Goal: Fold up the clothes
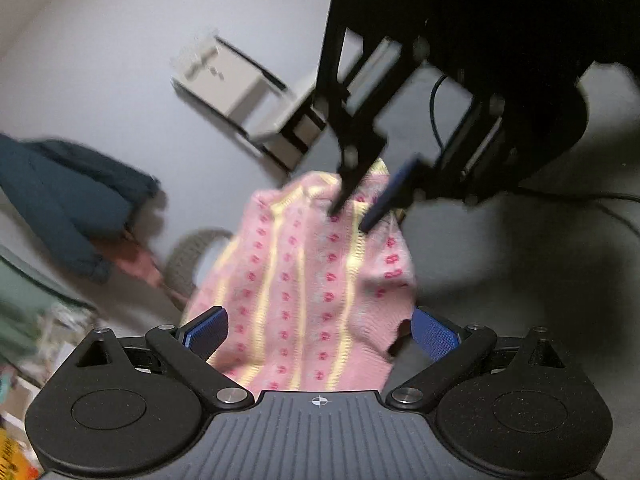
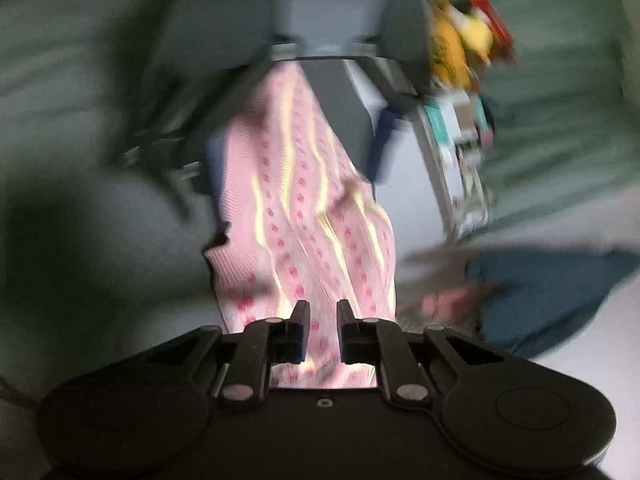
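Observation:
A pink knit garment (image 1: 304, 280) with yellow stripes and red dots hangs stretched between the two grippers above a pale surface (image 1: 120, 80). My left gripper (image 1: 320, 334) is open, its blue pads (image 1: 206, 332) spread wide on either side of the garment's near end. At the far end, my right gripper (image 1: 354, 212) pinches the cloth. In the right wrist view the same garment (image 2: 304, 216) runs into the narrow gap of the right gripper (image 2: 323, 328), which is shut on it. The left gripper (image 2: 298, 156) shows beyond, straddling the cloth. Both views are motion-blurred.
A dark teal garment (image 1: 68, 208) lies at the left beside a reddish cloth (image 1: 136, 256) and a woven ring (image 1: 192, 256). A white box (image 1: 224, 80) and a black cable (image 1: 436, 112) lie farther back. Green fabric (image 2: 560, 100) and a cluttered bin (image 2: 460, 160) show at the right.

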Available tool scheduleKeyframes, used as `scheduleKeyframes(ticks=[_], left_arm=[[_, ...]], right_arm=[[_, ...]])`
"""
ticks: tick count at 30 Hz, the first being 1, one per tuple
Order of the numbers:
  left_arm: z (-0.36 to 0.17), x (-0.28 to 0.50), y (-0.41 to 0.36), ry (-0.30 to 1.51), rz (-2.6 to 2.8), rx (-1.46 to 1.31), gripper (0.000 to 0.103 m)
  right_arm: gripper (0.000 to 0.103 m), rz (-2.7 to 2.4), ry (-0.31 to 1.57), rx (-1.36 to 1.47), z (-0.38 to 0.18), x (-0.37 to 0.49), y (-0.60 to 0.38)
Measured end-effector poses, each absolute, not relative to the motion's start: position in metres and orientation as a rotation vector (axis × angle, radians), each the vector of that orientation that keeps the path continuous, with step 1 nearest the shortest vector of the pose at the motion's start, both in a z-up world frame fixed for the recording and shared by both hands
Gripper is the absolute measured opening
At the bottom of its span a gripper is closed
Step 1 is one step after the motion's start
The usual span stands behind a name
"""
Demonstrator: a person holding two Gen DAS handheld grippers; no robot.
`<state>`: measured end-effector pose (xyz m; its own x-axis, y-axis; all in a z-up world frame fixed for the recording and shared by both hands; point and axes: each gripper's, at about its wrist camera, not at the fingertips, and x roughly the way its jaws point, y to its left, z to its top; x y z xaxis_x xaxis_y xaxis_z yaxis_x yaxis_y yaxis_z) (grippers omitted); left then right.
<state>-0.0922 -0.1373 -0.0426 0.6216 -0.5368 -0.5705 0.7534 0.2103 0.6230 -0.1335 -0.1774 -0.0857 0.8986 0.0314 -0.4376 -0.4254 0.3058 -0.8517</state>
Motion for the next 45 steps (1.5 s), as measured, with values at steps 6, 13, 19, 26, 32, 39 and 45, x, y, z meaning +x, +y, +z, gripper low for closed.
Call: scheduleKeyframes(ticks=[6,13,19,26,32,39,45], left_arm=[[-0.036,-0.099,-0.164,0.313,-0.947,0.904,0.097],[-0.062,-0.096,-0.204,0.425,-0.86,1.023,0.054],[-0.075,-0.082,-0.211,0.551,-0.844,1.01,0.036],[-0.072,-0.065,-0.2,0.658,-0.845,0.872,0.011],[-0.073,-0.072,-0.197,0.589,-0.821,0.961,0.01],[-0.1,-0.114,-0.207,0.387,-0.793,1.279,0.01],[-0.118,-0.131,-0.217,0.256,-0.721,1.477,0.013]], right_arm=[[0.058,0.077,0.359,-0.748,-0.035,-0.107,-0.232],[0.059,0.053,0.344,-0.434,-0.013,-0.102,-0.27],[0.06,0.035,0.343,-0.379,-0.016,-0.107,-0.287],[0.064,0.031,0.342,-0.355,-0.018,-0.106,-0.292],[0.065,0.005,0.365,-0.297,-0.018,-0.102,-0.302],[0.066,-0.004,0.372,-0.286,-0.019,-0.104,-0.304],[0.067,0.015,0.375,-0.312,-0.021,-0.105,-0.299]])
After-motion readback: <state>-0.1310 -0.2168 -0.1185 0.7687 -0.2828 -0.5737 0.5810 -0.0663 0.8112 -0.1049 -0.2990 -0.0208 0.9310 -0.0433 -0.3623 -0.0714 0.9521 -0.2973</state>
